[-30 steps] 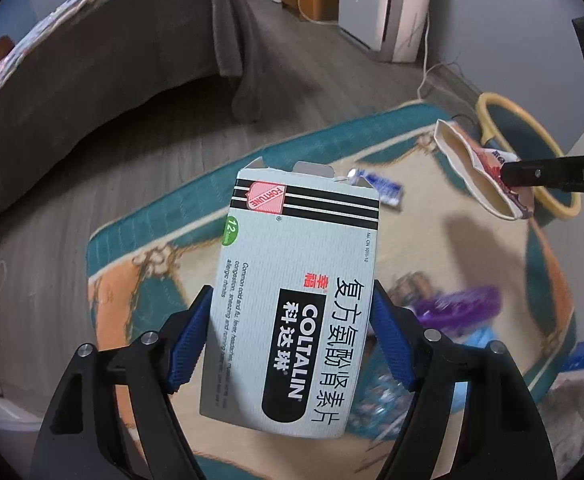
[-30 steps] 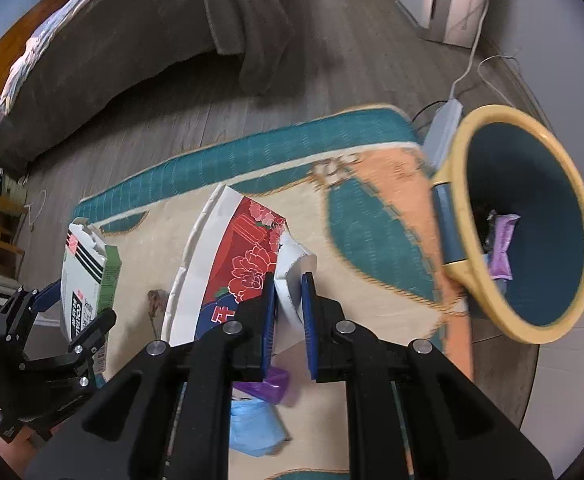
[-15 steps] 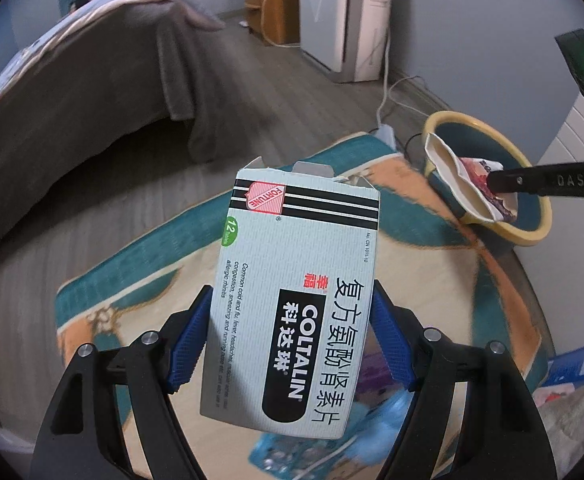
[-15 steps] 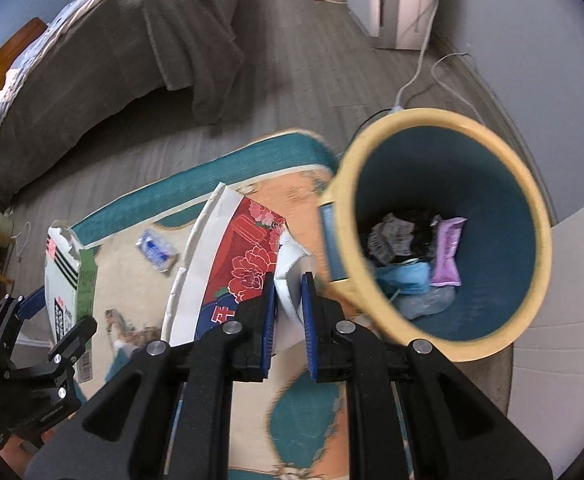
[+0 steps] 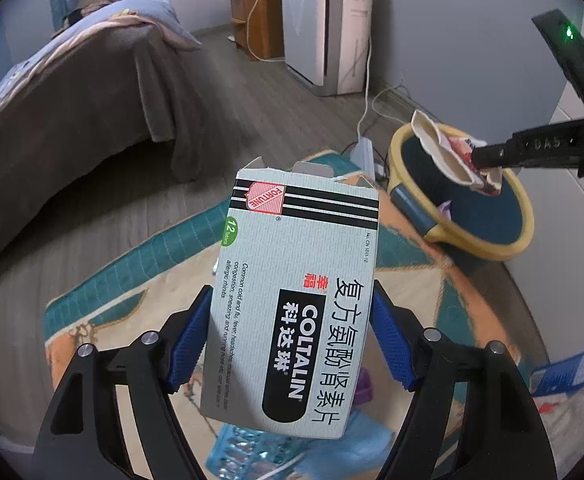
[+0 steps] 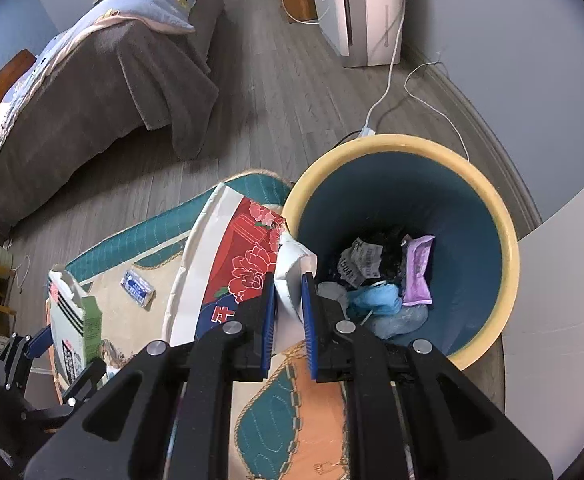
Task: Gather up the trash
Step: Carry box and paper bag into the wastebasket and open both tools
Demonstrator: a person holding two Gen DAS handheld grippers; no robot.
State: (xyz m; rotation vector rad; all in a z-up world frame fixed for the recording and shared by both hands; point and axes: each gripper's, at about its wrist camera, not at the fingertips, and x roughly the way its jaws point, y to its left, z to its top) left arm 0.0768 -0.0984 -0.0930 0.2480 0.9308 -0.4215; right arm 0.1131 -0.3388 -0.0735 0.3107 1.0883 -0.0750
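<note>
My left gripper (image 5: 292,332) is shut on a pale green Coltalin medicine box (image 5: 296,292), held upright above the rug. My right gripper (image 6: 288,308) is shut on a crushed paper cup with red flowers (image 6: 228,268), held at the left rim of the yellow bin with a teal inside (image 6: 488,208). In the left wrist view the cup (image 5: 448,152) hangs over the bin (image 5: 520,240). The bin holds a purple wrapper (image 6: 418,272), blue trash and crumpled paper. The left gripper and its box (image 6: 74,332) show at the lower left of the right wrist view.
A patterned teal and orange rug (image 5: 132,264) carries a blue blister pack (image 5: 248,452), a purple item (image 5: 362,388) and a small blue packet (image 6: 137,286). A bed (image 5: 60,120) stands left, an air purifier (image 5: 328,24) and white cable (image 6: 388,92) behind the bin.
Both grippers moved toward the bin. The cup went from over the rug to the bin's rim. The medicine box stays gripped, with the bin now closer in the left wrist view.
</note>
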